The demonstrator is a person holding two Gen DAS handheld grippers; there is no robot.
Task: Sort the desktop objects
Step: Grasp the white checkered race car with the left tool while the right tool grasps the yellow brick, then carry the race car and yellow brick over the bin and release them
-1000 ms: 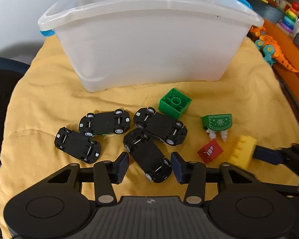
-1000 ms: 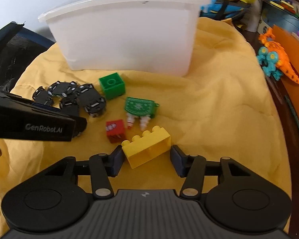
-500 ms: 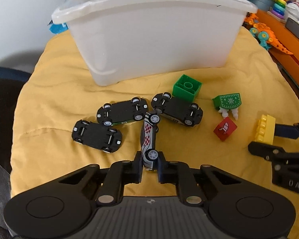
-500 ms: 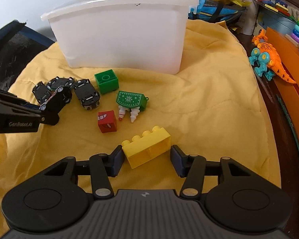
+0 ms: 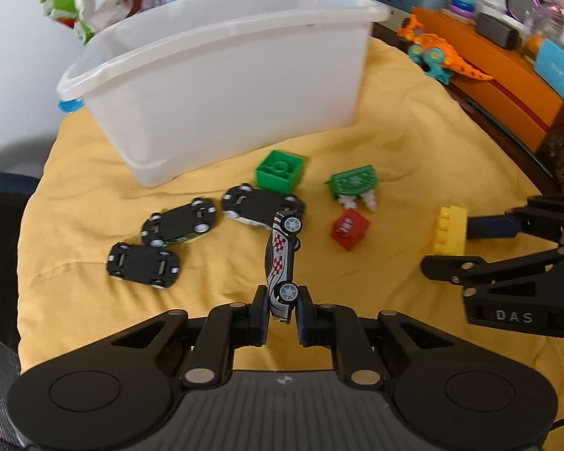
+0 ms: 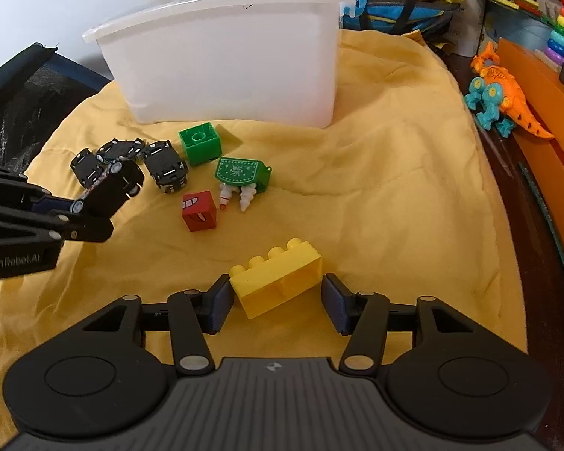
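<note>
A: Where's the checkered toy car [image 5: 280,263]?

B: Pinched at its rear by the left gripper [image 5: 281,310] fingers, on its side, nose pointing away toward the white bin [image 5: 222,75].

A: And the right gripper [image 6: 276,298]?

B: Fingers spread around a yellow brick [image 6: 278,276] lying crosswise on the yellow cloth [image 6: 376,206]; contact unclear.

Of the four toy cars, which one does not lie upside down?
The white checkered car, held on its side between the left gripper fingers; the other three show black undersides.
</note>
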